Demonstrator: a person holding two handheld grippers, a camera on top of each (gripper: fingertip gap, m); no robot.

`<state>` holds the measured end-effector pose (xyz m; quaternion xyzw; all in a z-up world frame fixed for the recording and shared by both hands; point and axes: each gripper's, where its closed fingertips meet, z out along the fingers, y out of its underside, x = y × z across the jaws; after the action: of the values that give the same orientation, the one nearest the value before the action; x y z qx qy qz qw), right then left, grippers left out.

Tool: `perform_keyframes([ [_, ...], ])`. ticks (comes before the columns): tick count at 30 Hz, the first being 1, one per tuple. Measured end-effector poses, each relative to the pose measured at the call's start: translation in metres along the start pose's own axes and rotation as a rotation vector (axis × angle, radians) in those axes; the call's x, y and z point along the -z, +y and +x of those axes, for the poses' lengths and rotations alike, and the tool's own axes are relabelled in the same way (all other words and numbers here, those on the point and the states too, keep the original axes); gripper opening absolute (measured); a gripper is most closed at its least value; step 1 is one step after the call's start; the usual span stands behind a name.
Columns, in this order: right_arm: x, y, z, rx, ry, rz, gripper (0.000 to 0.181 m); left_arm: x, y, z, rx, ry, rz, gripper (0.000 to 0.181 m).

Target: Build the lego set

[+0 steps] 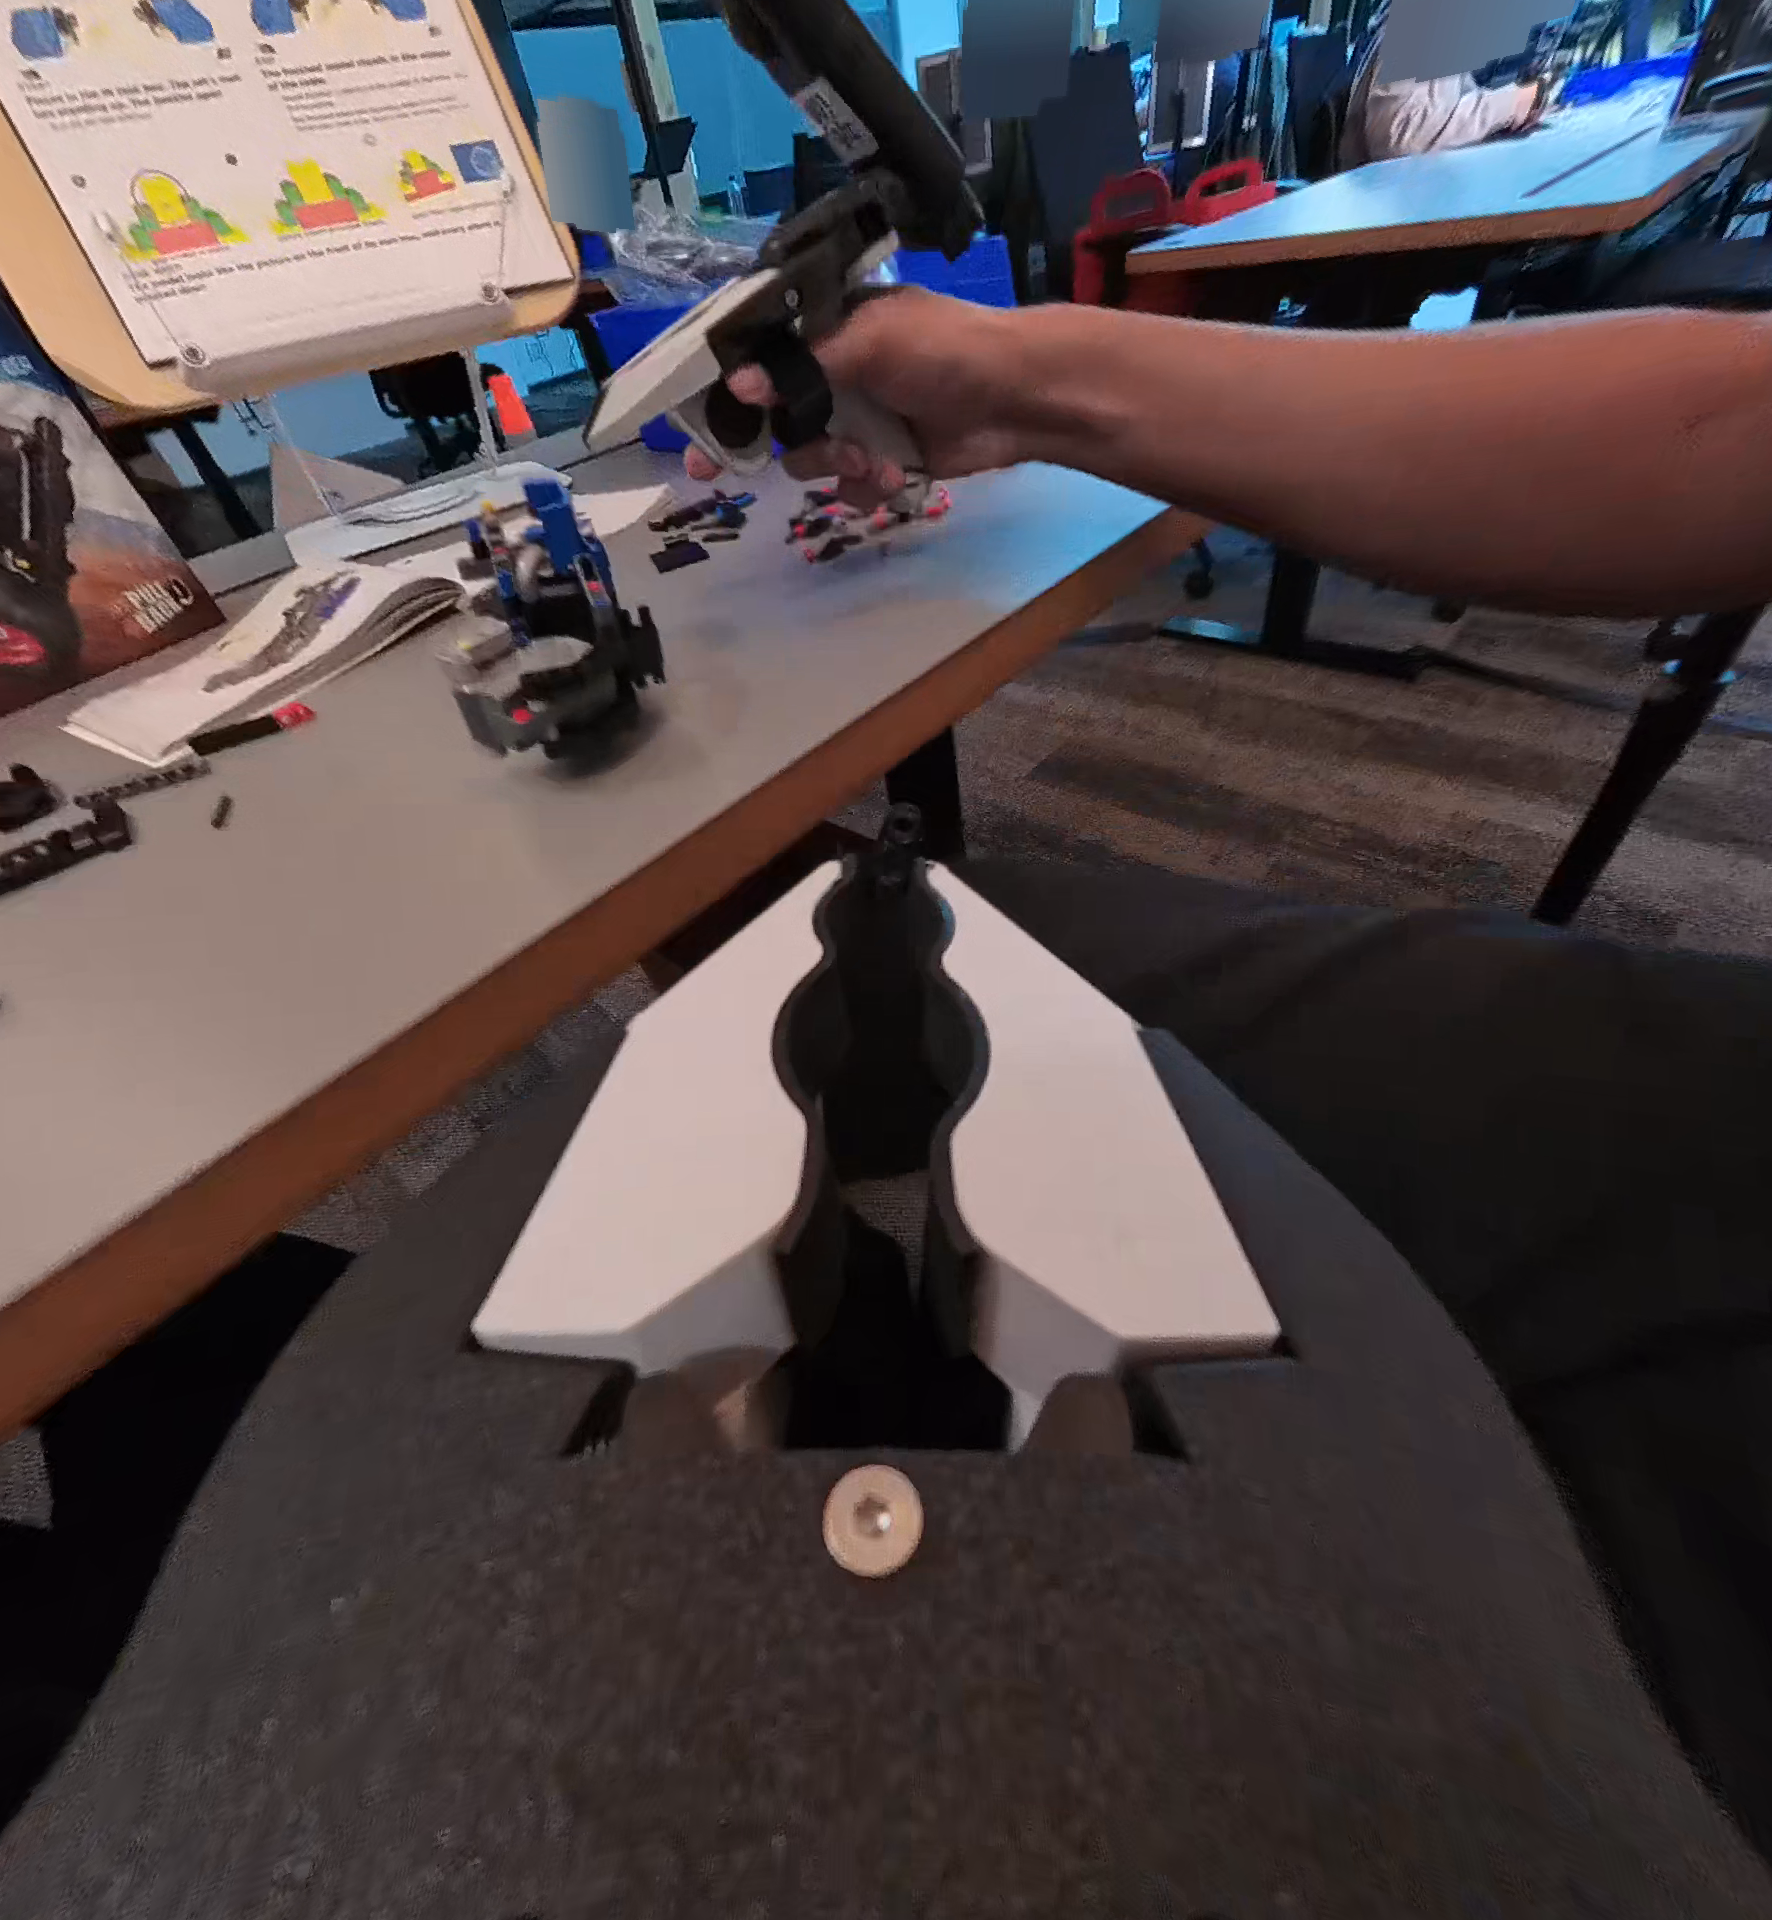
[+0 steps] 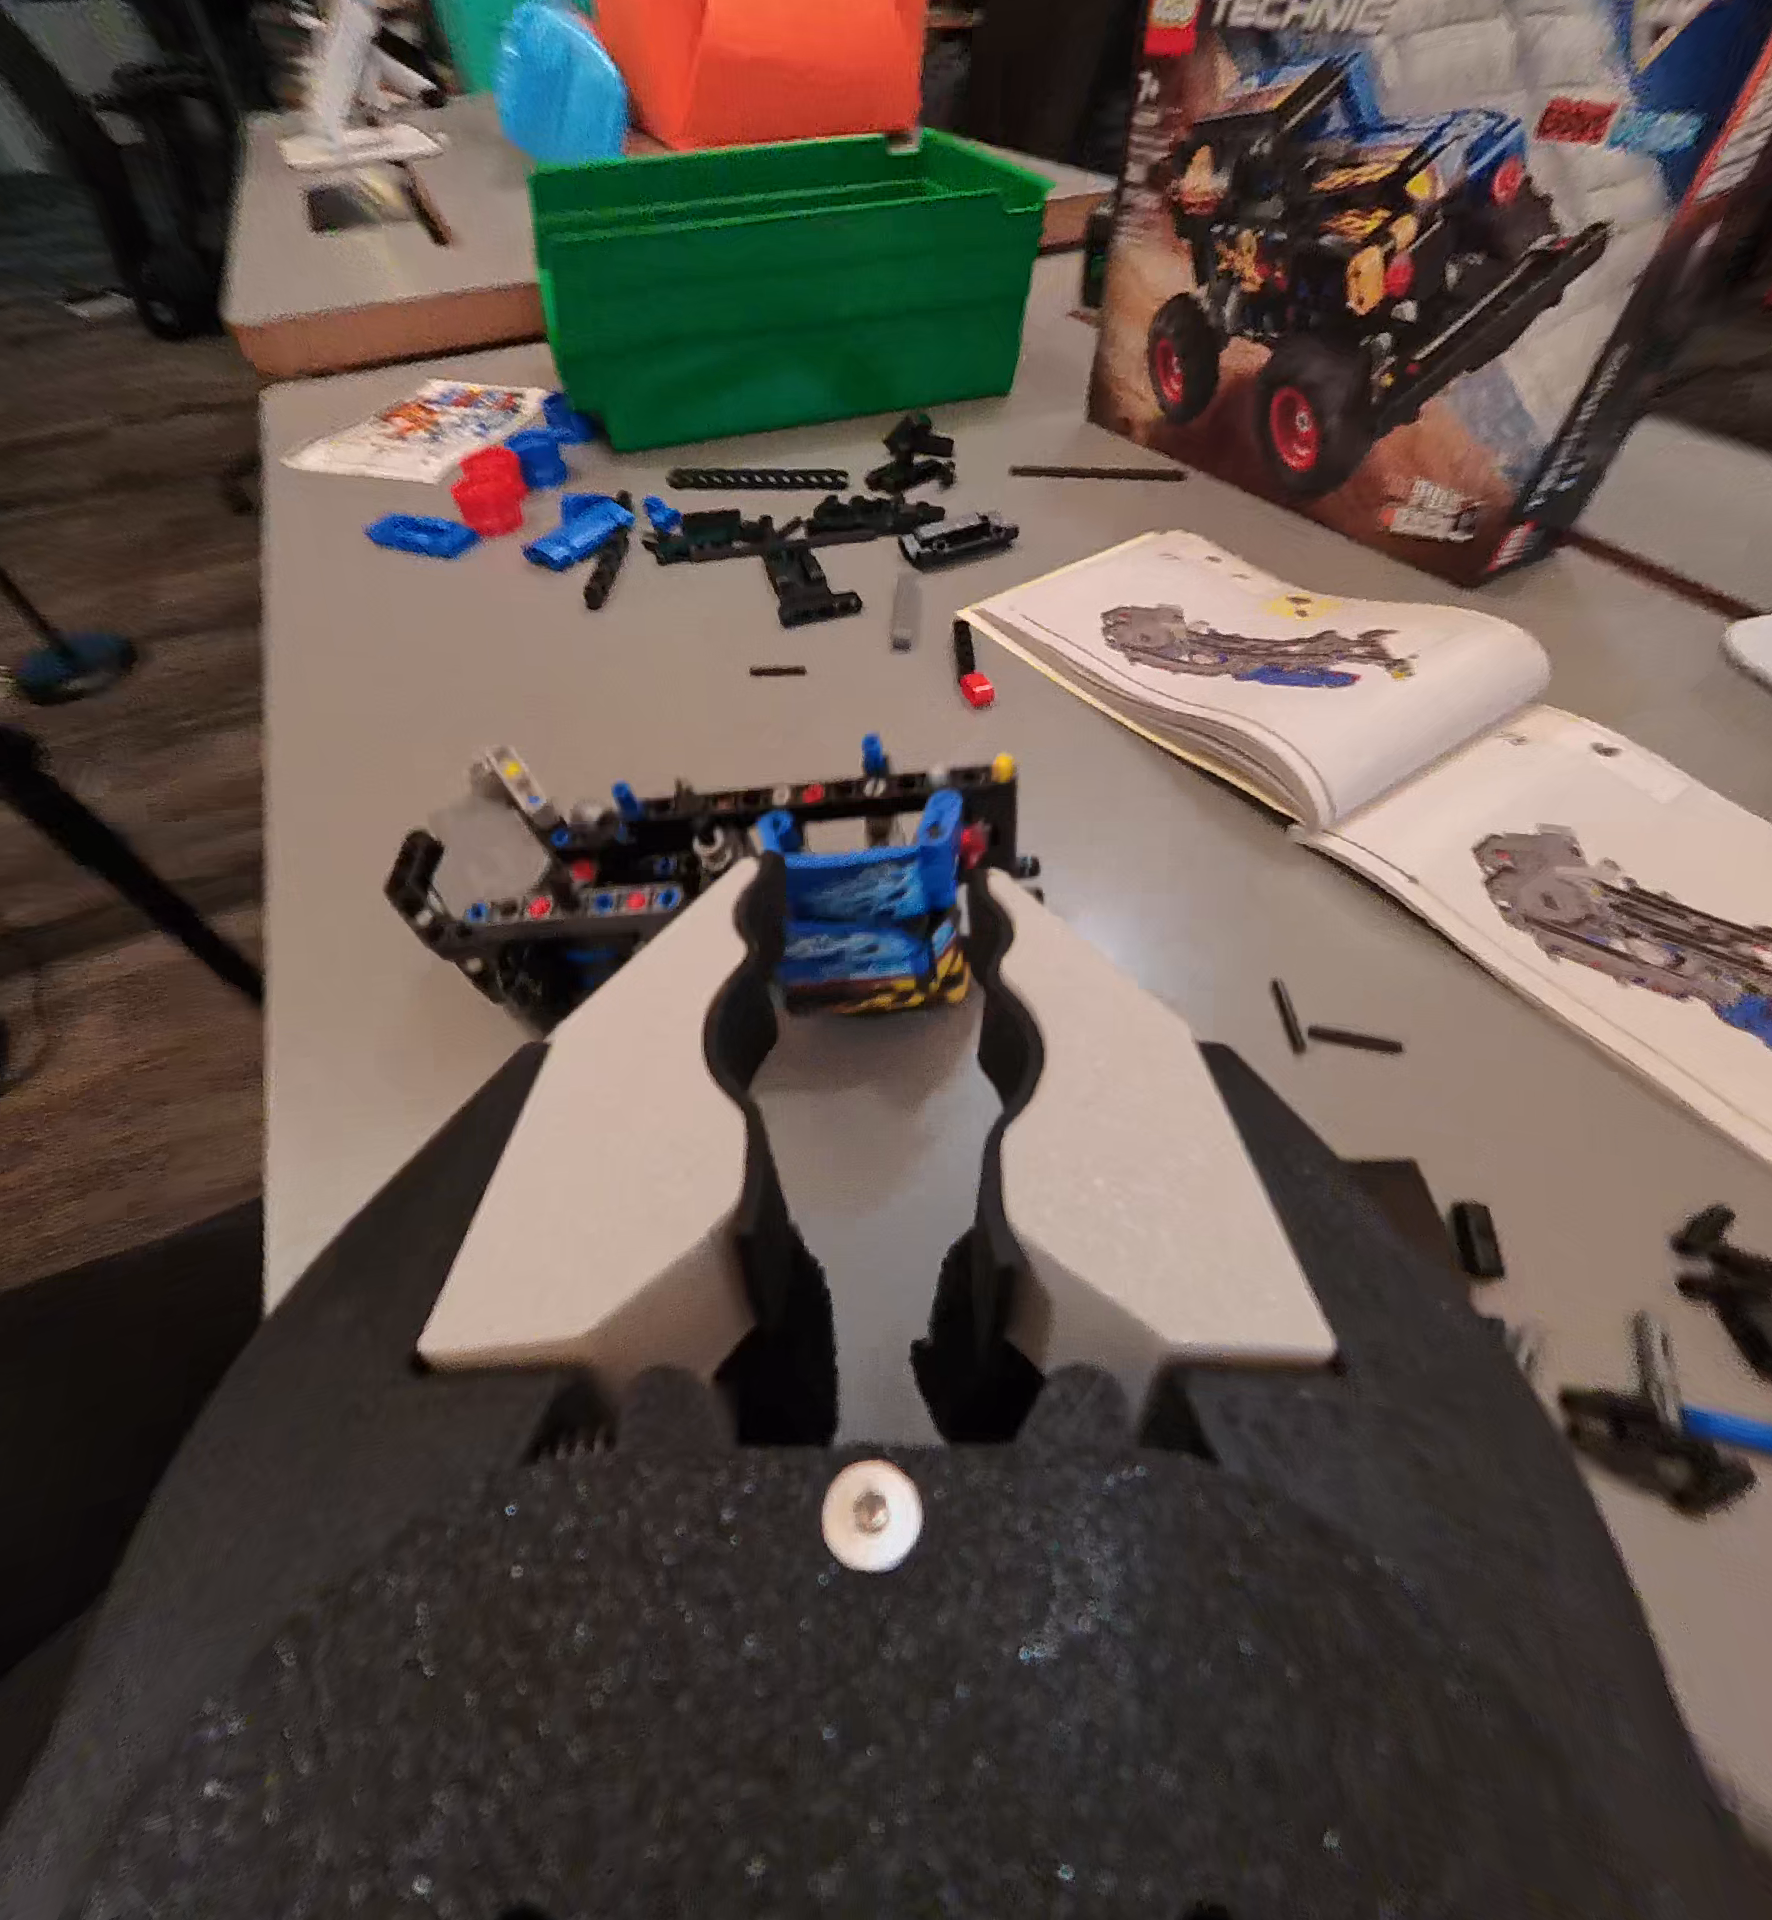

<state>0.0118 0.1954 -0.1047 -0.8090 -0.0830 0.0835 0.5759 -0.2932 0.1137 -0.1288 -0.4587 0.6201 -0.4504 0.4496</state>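
Note:
The partly built black, grey and blue lego model (image 2: 716,862) stands on the grey table (image 2: 570,675); it also shows in the left wrist view (image 1: 549,644). My right gripper (image 2: 871,894) is open and empty, held above the table, with the model's blue panel (image 2: 861,925) seen between its fingers. In the left wrist view a hand holds the right gripper (image 1: 612,416) above and behind the model. My left gripper (image 1: 897,868) is off the table's front edge, over the floor, and is shut on a small black pin (image 1: 901,831) that sticks out past its tips.
A green bin (image 2: 788,281), the set's box (image 2: 1381,260) and an open instruction booklet (image 2: 1277,665) lie behind the model. Loose black, blue and red pieces (image 2: 757,530) lie near the bin, more at the right (image 2: 1692,1351). A board with pictures (image 1: 269,177) stands at the back. The left gripper's tips are roughly 30 centimeters from the right gripper's.

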Motion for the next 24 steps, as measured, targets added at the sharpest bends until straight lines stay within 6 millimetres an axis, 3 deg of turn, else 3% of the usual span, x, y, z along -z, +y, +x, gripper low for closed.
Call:
perform_keyframes([
  [6,-0.019,-0.01,0.027,-0.373,-0.443,-0.274,0.05,-0.043,-0.02,-0.038,0.115,0.039,-0.018,0.006],
  [9,-0.033,0.008,0.031,-0.434,-0.623,-0.48,0.06,-0.06,-0.02,-0.046,0.139,0.071,-0.053,0.006],
  [12,-0.046,0.024,0.027,-0.467,-0.772,-0.62,0.069,-0.074,-0.014,-0.052,0.148,0.079,-0.121,0.005],
  [16,-0.057,0.021,0.022,-0.467,-0.905,-0.582,0.069,-0.094,-0.002,-0.066,0.14,0.046,-0.231,0.005],
  [21,-0.059,0.018,0.012,-0.488,-1.03,-0.61,0.069,-0.129,0.01,-0.073,0.191,0.053,-0.321,0.005],
  [24,-0.049,0.03,-0.003,-0.522,-1.093,-0.776,0.075,-0.141,0.01,-0.093,0.173,-0.015,-0.35,0.005],
])
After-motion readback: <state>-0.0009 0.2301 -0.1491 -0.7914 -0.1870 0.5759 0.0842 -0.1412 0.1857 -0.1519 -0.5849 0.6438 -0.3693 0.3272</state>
